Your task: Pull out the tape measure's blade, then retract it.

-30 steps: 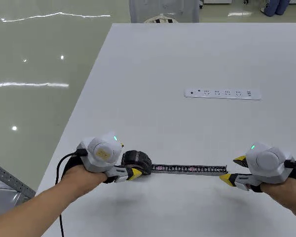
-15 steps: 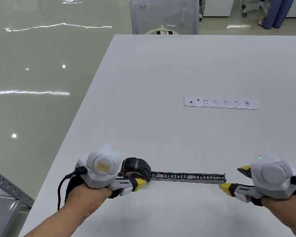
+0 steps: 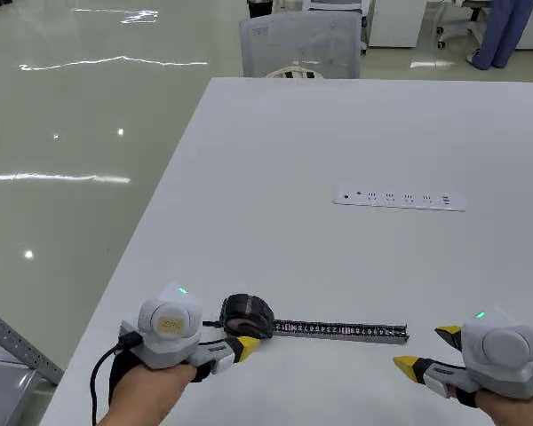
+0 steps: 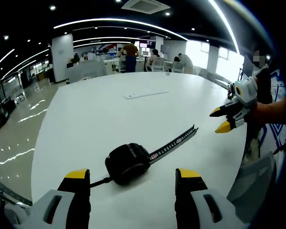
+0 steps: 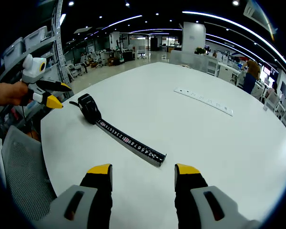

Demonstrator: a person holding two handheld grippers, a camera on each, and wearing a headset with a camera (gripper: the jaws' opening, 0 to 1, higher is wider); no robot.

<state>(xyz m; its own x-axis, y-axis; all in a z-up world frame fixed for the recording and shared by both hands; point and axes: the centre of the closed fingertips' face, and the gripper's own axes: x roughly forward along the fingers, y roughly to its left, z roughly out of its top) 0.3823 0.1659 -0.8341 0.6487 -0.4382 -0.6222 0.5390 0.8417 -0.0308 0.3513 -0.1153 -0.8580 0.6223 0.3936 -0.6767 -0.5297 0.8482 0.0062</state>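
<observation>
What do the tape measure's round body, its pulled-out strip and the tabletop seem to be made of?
The tape measure case is black and matte with a ridged surface, so it is probably rubber-coated plastic. The blade is a thin dark strip with printed marks. It lies straight and flat, so it is likely painted steel. The table is plain white with a soft sheen, perhaps laminate or coated board, though its look leaves that open.

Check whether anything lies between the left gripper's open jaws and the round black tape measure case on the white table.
Nothing visible does. In the left gripper view the black tape measure case lies on bare white table just ahead of the left gripper, whose jaws stand open.
</observation>
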